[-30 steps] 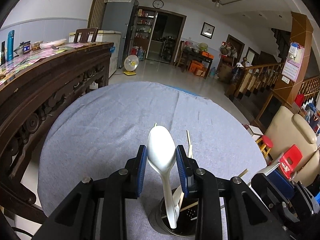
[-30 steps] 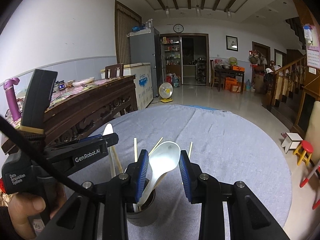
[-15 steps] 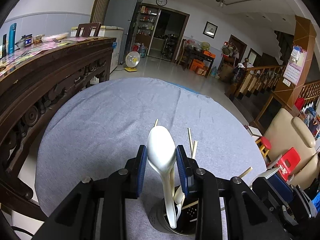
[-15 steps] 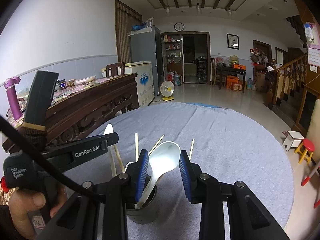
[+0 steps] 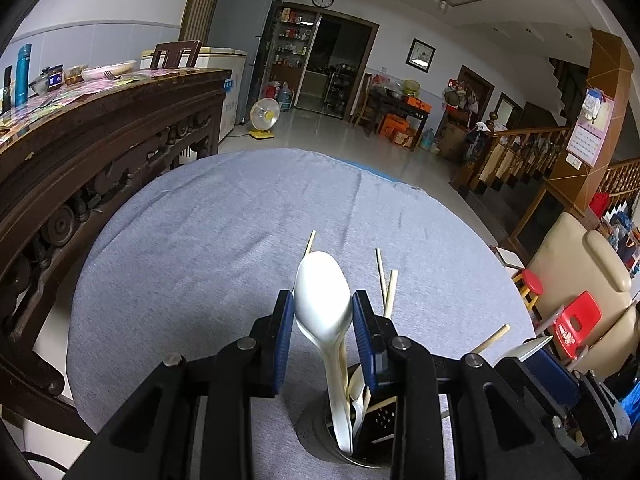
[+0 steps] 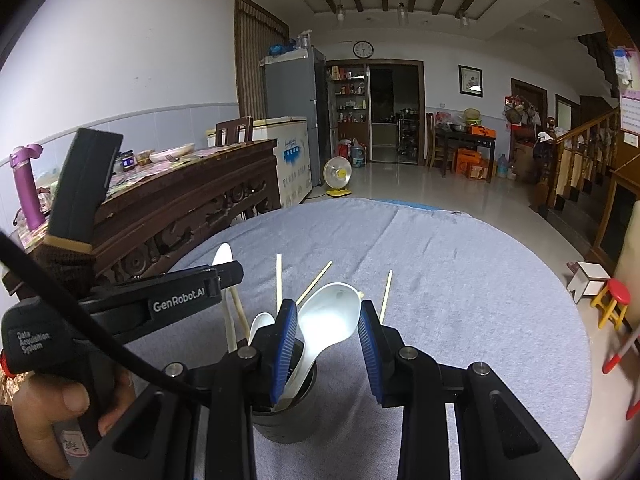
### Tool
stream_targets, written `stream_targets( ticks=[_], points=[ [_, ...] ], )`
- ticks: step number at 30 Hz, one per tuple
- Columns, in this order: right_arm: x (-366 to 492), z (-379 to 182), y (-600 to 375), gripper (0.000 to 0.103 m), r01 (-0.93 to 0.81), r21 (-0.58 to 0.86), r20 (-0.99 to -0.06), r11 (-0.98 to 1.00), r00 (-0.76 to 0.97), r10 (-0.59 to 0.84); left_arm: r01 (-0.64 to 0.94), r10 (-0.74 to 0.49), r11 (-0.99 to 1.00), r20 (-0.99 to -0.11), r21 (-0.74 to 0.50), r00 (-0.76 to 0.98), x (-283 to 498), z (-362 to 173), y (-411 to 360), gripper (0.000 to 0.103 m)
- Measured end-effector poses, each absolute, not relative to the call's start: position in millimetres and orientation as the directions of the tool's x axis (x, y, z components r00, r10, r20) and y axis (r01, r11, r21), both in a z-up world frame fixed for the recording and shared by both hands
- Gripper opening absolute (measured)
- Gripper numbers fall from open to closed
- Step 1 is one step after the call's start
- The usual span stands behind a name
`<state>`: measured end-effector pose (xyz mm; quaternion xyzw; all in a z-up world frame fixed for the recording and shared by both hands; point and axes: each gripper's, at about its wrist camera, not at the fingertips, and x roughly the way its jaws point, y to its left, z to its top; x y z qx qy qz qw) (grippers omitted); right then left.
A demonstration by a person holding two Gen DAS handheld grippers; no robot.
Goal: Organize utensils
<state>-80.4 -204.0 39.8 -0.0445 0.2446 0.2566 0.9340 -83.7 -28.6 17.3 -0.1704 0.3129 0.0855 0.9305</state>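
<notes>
In the left wrist view my left gripper (image 5: 324,334) is shut on the bowl of a white plastic spoon (image 5: 323,292). Its handle runs down into a dark perforated holder (image 5: 316,436) on the grey cloth. Several wooden chopsticks (image 5: 390,294) stand in the same holder. In the right wrist view my right gripper (image 6: 328,346) is shut on the bowl of a second white spoon (image 6: 332,310). Its handle also reaches into the holder (image 6: 288,420). The left gripper (image 6: 226,274) shows at the left, held by a hand (image 6: 52,412).
The holder stands near the front of a round table under a grey cloth (image 5: 200,260). A dark carved sideboard (image 5: 80,140) runs along the left. A beige armchair (image 5: 580,272) and a red stool (image 6: 616,300) stand off the table's right side.
</notes>
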Motion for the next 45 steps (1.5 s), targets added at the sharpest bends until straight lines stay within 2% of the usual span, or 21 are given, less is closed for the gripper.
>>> stream_targets(
  ticks=[45],
  points=[
    [-82.0, 29.5, -199.8, 0.034, -0.523, 0.05, -0.503, 0.851, 0.722, 0.474, -0.241, 0.011, 0.923, -0.604, -0.301, 0.797, -91.4, 9.6, -22.5, 0.031]
  ],
)
